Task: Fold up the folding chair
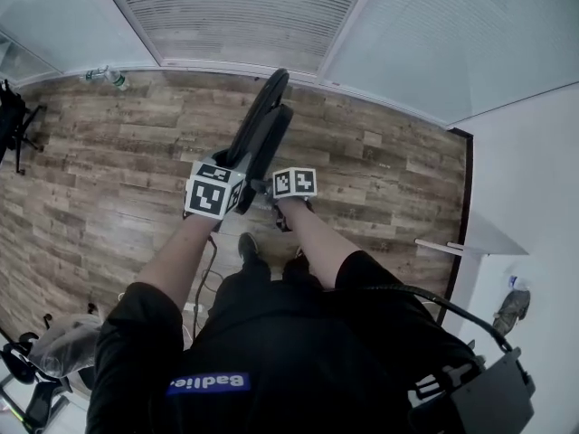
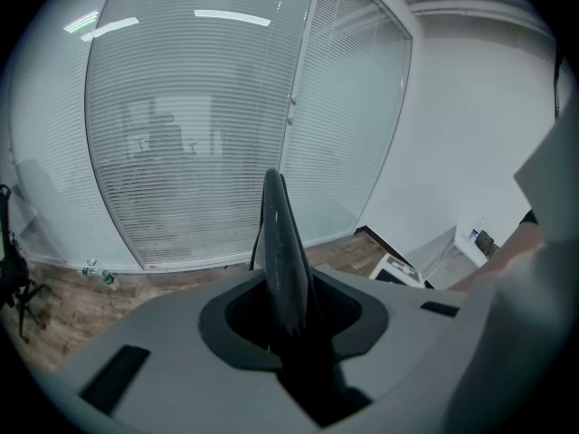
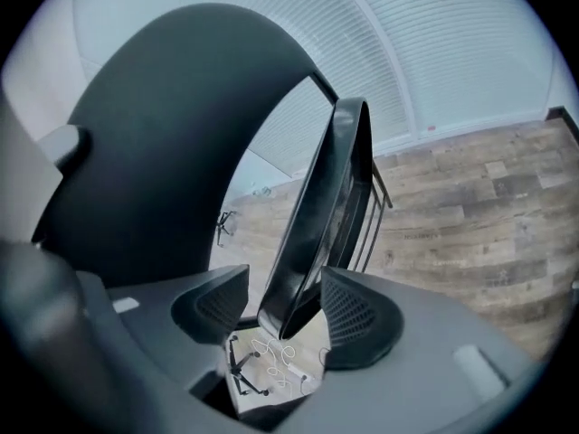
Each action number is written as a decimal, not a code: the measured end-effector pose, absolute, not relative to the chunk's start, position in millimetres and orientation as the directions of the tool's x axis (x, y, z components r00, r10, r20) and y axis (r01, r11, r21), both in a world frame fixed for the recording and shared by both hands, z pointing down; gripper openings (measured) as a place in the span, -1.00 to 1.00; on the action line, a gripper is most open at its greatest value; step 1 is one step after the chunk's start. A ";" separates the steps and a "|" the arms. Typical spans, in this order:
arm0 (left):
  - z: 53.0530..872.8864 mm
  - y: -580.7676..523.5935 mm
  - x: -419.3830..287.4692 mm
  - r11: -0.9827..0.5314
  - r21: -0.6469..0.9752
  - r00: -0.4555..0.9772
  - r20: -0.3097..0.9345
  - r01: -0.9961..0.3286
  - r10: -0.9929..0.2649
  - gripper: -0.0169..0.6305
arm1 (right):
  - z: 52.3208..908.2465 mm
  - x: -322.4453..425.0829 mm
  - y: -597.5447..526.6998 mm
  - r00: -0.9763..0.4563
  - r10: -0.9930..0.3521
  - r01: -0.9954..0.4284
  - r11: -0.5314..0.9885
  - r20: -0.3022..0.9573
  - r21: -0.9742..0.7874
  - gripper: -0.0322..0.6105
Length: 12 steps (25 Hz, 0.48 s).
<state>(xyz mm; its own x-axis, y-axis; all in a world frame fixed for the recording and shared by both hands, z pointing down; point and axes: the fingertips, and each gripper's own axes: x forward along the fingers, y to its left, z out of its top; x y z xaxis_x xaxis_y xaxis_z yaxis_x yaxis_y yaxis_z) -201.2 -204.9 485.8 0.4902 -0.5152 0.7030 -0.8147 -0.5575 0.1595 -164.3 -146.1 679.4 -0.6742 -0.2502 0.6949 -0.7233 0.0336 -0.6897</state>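
The wood floor [image 1: 99, 197] is wide and brown. One folding chair [image 1: 262, 125] is on it, black and pressed flat. Its long side runs away from the person toward the window wall [image 1: 244, 7], and its far tip points that way. Its near end is hidden behind the grippers and arms, so I cannot see its feet. In the right gripper view a big dark round shape fills the left side, too close to tell what it is.

There are two grippers. The left gripper [image 1: 242, 188] is squeezed onto the chair's thin edge [image 2: 282, 242], which stands up like a blade. The right gripper [image 1: 271, 190] has its jaws apart around another edge [image 3: 321, 215], and a bit of floor shows between one pad [image 3: 213, 306] and the chair.

One small bottle [image 1: 109, 77] lies by the wall, far from the chair.
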 end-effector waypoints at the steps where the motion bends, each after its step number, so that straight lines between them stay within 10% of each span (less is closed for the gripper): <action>1: 484.7 -205.1 -201.8 -0.558 0.159 0.490 0.703 -0.815 -0.515 -0.67 | 669.1 -158.3 -142.6 -0.680 -0.258 -0.720 0.058 0.686 -0.691 -0.16; 12: 479.7 -200.0 -189.3 -0.556 0.130 0.467 0.714 -0.821 -0.522 -0.67 | 544.0 -31.5 -104.4 -0.653 -0.531 -0.723 0.224 0.540 -0.654 -0.70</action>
<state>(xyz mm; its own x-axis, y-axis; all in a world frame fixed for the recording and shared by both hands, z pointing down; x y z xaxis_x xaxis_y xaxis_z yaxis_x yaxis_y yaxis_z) -189.3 -200.0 479.7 0.4668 -0.5224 0.7135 -0.8209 -0.5560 0.1300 -31.5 -104.4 544.0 -0.6529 -0.5306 0.5404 -0.7229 0.2238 -0.6537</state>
